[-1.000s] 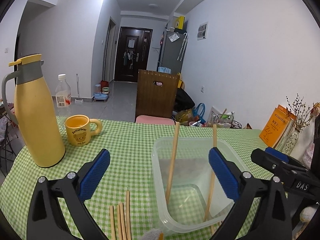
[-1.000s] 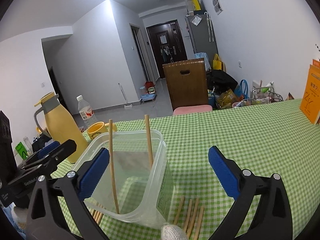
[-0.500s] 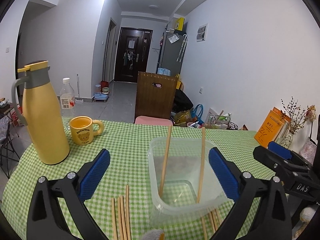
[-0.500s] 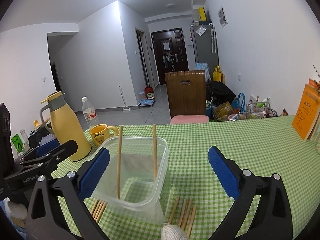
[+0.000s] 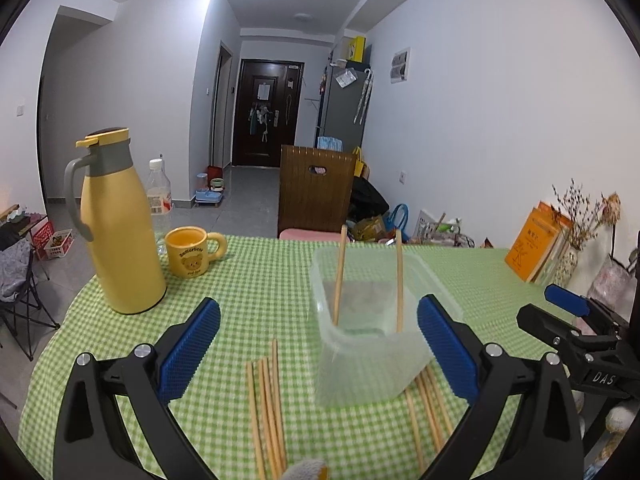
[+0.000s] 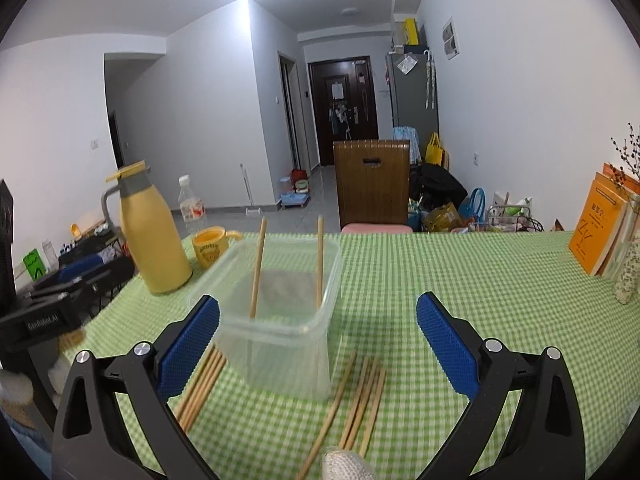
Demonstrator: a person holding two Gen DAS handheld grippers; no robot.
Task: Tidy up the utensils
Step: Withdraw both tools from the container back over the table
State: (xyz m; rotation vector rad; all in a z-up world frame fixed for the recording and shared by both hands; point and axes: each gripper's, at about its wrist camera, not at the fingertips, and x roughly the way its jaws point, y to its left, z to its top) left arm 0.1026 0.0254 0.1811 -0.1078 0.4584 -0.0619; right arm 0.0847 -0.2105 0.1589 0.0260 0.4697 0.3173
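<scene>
A clear plastic container (image 5: 372,320) (image 6: 276,320) stands on the green checked table with two wooden chopsticks (image 5: 339,276) (image 6: 256,272) leaning upright inside it. More chopsticks lie flat on the cloth on both sides of it: one bundle to its left (image 5: 266,404) (image 6: 202,388), another to its right (image 5: 428,404) (image 6: 362,396). My left gripper (image 5: 318,352) is open and empty, just behind the container. My right gripper (image 6: 318,350) is open and empty, near the container's right side; it also shows in the left wrist view (image 5: 568,324).
A yellow thermos jug (image 5: 116,224) (image 6: 154,232), a yellow bear mug (image 5: 190,256) (image 6: 212,246) and a clear bottle (image 5: 158,196) stand at the table's left. Orange books (image 6: 600,228) and a vase of dried flowers (image 5: 576,232) stand at the right edge. A wooden chair (image 5: 316,192) is behind the table.
Both grippers have pulled back and risen from the container, so it looks smaller and farther, and more of the flat chopsticks show. Both stay open.
</scene>
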